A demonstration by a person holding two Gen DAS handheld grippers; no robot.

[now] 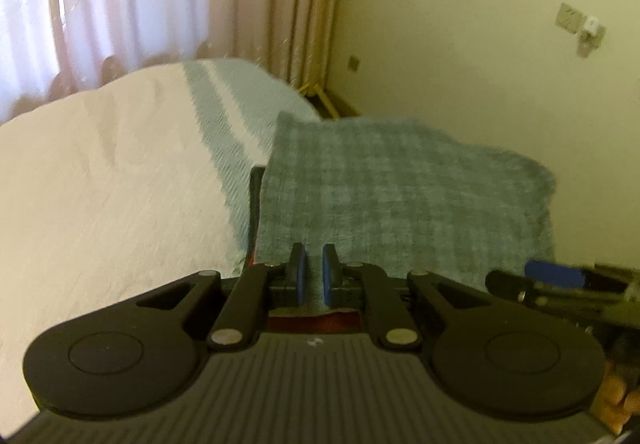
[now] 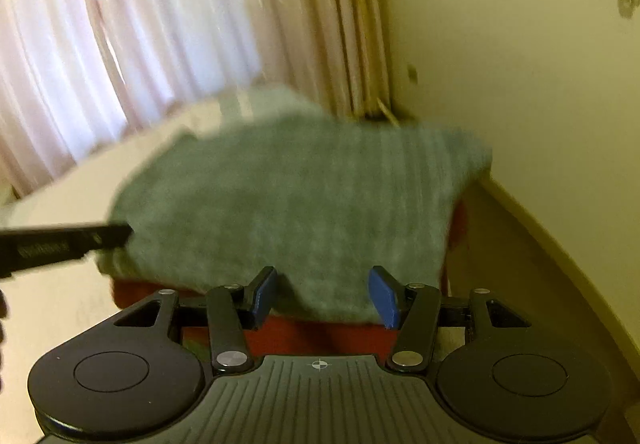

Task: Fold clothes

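- The left hand-held gripper has its blue pads drawn close, a thin strip of the grey-blue garment caught between them; it is gripping the cloth's near edge.
- The right hand-held gripper stands with its jaws wide apart, blue pads splayed to either side of the garment's near hem, touching nothing that I can make out.
- The garment lies as a folded, roughly square pile at the edge of the bed, on top of something red.
- The red layer is clear only from the right wrist: it shows under the near edge and down the right side of the pile. From the left wrist it is a thin red sliver behind the pads.
- The left wrist view alone shows the bed's white cover and its pale blue striped blanket running beside the garment. In the right wrist view the bed is a blurred pale band.
- Each view catches the other tool: the right hand-held gripper's blue pad pokes in at the left view's right edge, and a dark finger of the left one reaches the cloth's left edge in the right view.
- Pink curtains hang behind the bed, and a wall socket sits on the cream wall.
- The right wrist view is smeared, so the cloth's weave reads only from the left.
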